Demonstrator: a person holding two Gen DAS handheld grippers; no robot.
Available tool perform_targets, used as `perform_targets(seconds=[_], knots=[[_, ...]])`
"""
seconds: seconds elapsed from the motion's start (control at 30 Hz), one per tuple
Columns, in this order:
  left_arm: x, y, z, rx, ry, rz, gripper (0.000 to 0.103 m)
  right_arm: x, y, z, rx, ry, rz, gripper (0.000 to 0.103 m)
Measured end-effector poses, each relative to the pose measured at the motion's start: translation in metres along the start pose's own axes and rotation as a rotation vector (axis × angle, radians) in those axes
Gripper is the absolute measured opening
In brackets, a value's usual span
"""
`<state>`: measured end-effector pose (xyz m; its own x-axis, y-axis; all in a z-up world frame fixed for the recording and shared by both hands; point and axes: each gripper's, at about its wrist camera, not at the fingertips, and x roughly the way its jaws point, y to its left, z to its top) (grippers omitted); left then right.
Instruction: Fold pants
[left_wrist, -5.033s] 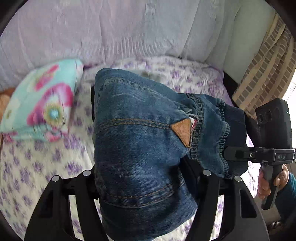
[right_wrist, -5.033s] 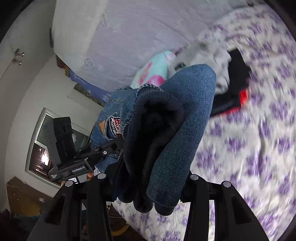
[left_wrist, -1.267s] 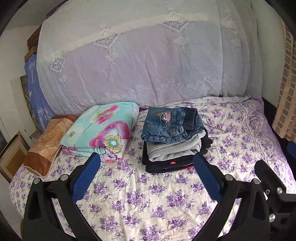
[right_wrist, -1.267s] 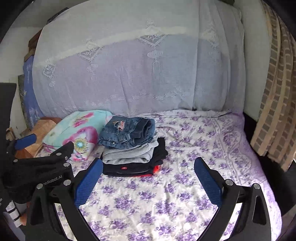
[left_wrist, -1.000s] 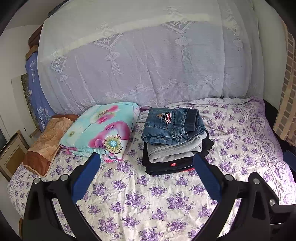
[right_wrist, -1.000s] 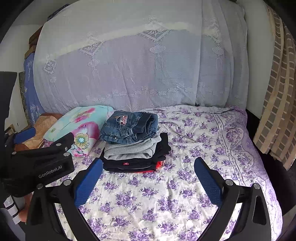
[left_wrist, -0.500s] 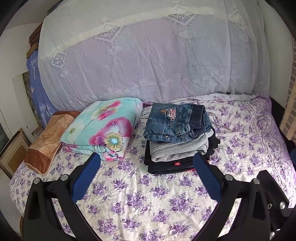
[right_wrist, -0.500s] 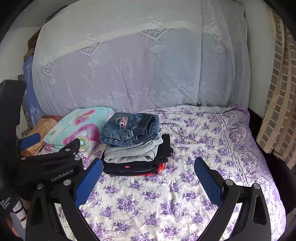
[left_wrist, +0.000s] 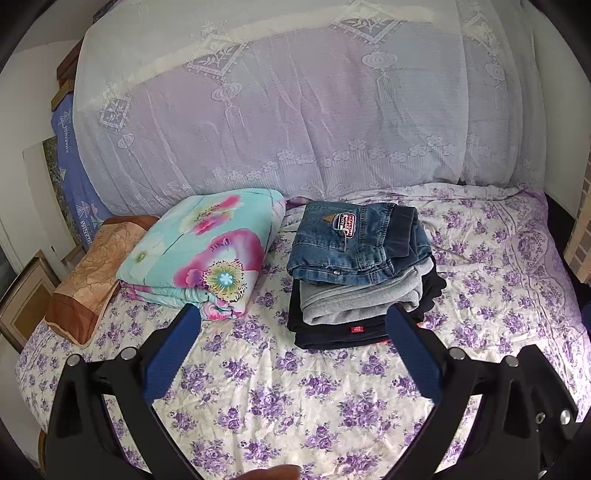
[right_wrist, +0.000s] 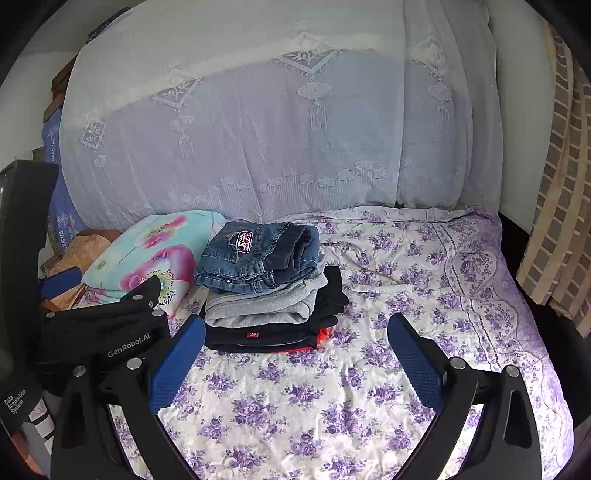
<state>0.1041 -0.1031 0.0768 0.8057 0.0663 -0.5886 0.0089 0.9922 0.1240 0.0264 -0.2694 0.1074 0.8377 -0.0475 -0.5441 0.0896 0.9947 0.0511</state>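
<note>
Folded blue jeans (left_wrist: 354, 243) (right_wrist: 258, 258) with a sewn patch lie on top of a stack of folded clothes: grey pants (left_wrist: 354, 299) (right_wrist: 262, 304) under them, then a black garment (left_wrist: 332, 332) (right_wrist: 258, 336) with a red tag. The stack rests on the flowered bedsheet (left_wrist: 280, 391) (right_wrist: 332, 398). My left gripper (left_wrist: 291, 350) is open, held back from the stack with nothing between its blue pads. My right gripper (right_wrist: 295, 354) is open too, low in front of the stack. The left gripper's black body (right_wrist: 99, 332) shows at the left of the right wrist view.
A folded turquoise flowered quilt (left_wrist: 199, 251) (right_wrist: 147, 251) lies left of the stack, an orange pillow (left_wrist: 92, 266) beyond it. A lace-covered headboard (left_wrist: 295, 118) rises behind. A brick-pattern curtain (right_wrist: 557, 206) hangs at the right. A fingertip (left_wrist: 273, 473) shows at the bottom edge.
Five seconds ago both grippers were shut on the folded jeans in the air. The jeans now lie on the stack and both grippers are open and drawn back; lately only slight camera drift.
</note>
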Motion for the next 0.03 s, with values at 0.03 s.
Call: perform_targets(seconds=[0.03], knots=[[0.0013, 0.0, 0.0001, 0.0, 0.002, 0.001, 0.098, 0.0011, 0.0, 0.0004, -0.002, 0.001, 0.0, 0.1]])
